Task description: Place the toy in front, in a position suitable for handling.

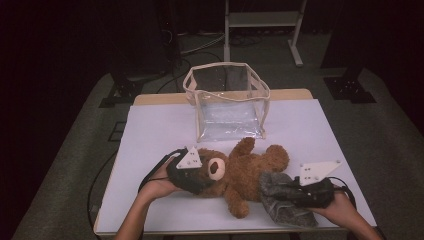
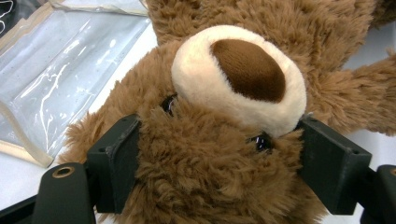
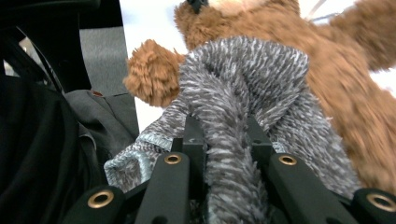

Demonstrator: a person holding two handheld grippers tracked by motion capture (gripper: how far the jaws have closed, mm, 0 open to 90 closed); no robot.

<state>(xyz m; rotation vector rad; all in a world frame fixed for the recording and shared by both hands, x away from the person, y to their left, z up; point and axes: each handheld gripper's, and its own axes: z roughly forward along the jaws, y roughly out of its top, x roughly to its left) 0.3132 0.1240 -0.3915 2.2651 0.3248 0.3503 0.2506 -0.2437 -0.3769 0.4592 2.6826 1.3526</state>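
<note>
Clear plastic bag (image 1: 227,102) stands open-topped behind the teddy bear (image 1: 240,172); it appears empty, though glare limits certainty. No legible writing on either. The bear lies on its back on the white table (image 1: 150,135). Left gripper (image 1: 192,175) clamps the bear's head, jaws half spread. Right gripper (image 1: 295,192), beside the bear's leg, pinches a grey cloth (image 1: 280,200) nearly closed.

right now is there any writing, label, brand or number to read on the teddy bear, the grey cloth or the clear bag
None: no word, number or sign can be read on the teddy bear, the grey cloth, the clear bag or the grippers' grey plates.
</note>
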